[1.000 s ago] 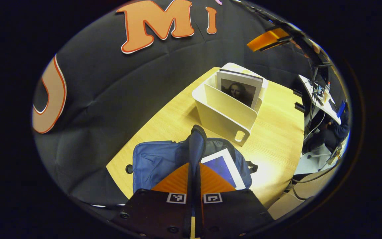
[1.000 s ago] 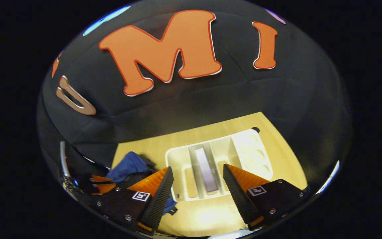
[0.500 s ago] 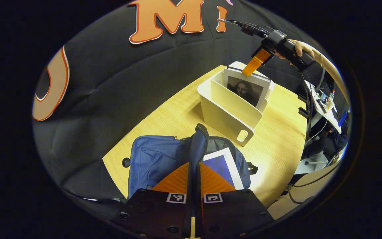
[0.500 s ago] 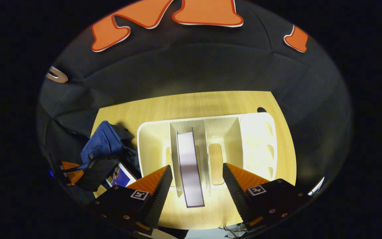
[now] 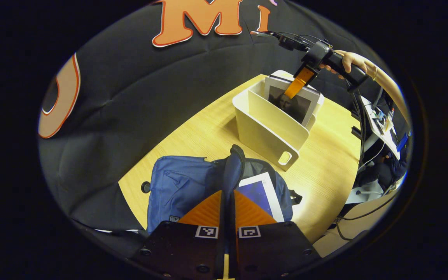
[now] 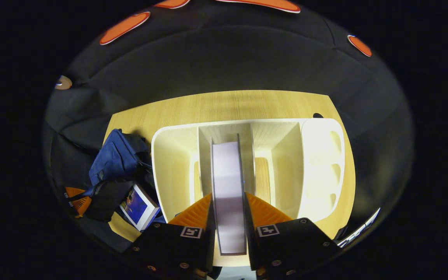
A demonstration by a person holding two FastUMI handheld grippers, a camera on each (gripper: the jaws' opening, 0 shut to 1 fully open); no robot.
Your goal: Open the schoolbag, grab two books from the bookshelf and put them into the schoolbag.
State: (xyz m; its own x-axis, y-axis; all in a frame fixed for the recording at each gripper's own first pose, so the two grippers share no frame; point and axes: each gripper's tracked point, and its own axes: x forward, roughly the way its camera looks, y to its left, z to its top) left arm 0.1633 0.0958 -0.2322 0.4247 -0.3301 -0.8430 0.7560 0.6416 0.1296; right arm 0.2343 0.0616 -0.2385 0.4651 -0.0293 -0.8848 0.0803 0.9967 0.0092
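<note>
A blue schoolbag (image 5: 177,186) lies open on the wooden table (image 5: 325,167). My left gripper (image 5: 228,192) is shut on the bag's dark opening edge (image 5: 233,167) and holds it up. A blue-covered book (image 5: 263,194) sits inside the bag. Behind the bag stands a white bookshelf (image 5: 266,132) holding a book with a portrait cover (image 5: 300,107). My right gripper (image 6: 228,196) reaches down into the bookshelf (image 6: 169,163) and is shut on that book's top edge (image 6: 228,175). The right gripper view has the schoolbag (image 6: 117,155), its blue-covered book (image 6: 136,202) and my left gripper (image 6: 77,194) at the left.
A person's hand (image 5: 348,60) holds the right gripper (image 5: 300,81) above the shelf. The shelf's right end has a slotted side section (image 6: 323,155). Past the table's far edge is a desk with cables and devices (image 5: 383,116). A cable hole (image 5: 145,187) lies near the bag.
My right gripper has come down over the bookshelf and gone from open to shut on the standing book. My left gripper has kept its hold on the bag's edge.
</note>
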